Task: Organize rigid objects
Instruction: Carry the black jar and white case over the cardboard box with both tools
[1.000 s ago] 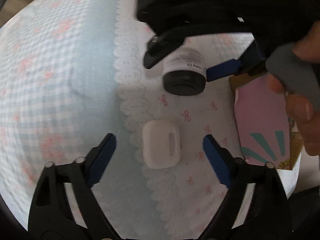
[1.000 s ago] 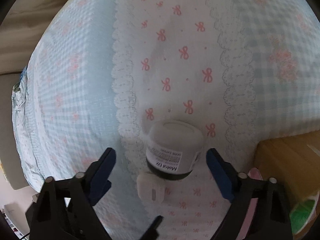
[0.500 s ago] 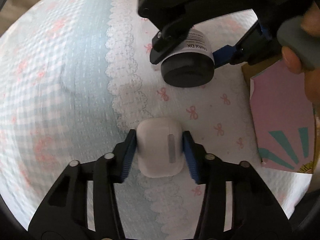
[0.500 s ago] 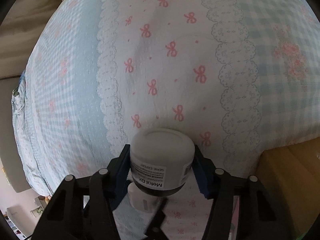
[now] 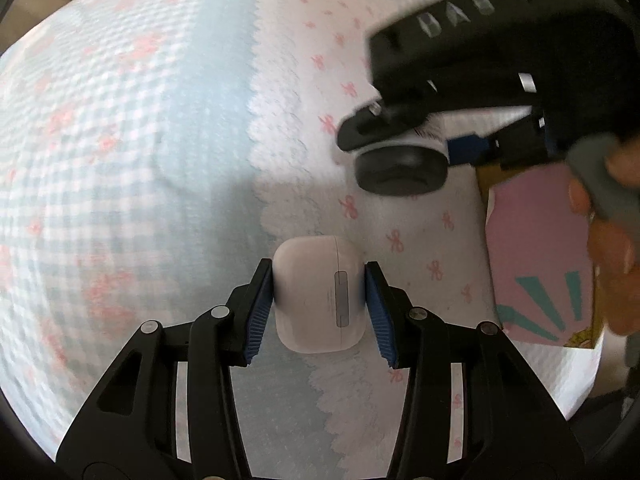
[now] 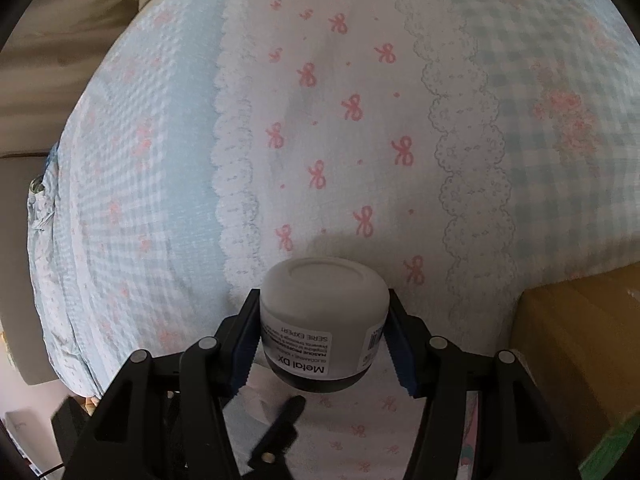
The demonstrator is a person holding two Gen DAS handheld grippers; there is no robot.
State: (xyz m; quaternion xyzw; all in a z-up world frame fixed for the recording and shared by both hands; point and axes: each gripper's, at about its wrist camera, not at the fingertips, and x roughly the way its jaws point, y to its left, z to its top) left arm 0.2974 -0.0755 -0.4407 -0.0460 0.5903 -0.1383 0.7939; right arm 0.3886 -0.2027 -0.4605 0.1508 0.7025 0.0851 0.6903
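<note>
My left gripper (image 5: pixel 319 302) is shut on a white earbud case (image 5: pixel 320 296), held just above the bow-print bedsheet (image 5: pixel 120 160). My right gripper (image 6: pixel 324 340) is shut on a white jar with a black lid (image 6: pixel 325 320), labelled Metal DX, held upside down above the sheet. In the left wrist view the jar (image 5: pixel 402 164) and the right gripper (image 5: pixel 408 136) show at the upper right, above the bed. A dark fingertip of the left gripper (image 6: pixel 280 428) shows at the bottom of the right wrist view.
A pink box with teal rays (image 5: pixel 536 264) stands at the right, next to the holder's hand (image 5: pixel 612 256). A brown cardboard box (image 6: pixel 580 360) sits at the bed's right edge. The bed's left edge (image 6: pixel 52 240) drops away to a beige surface.
Both grippers closed, the left on the earbud case and the right on the jar. Both objects have since lifted slightly off the sheet, and the right gripper has moved up and right.
</note>
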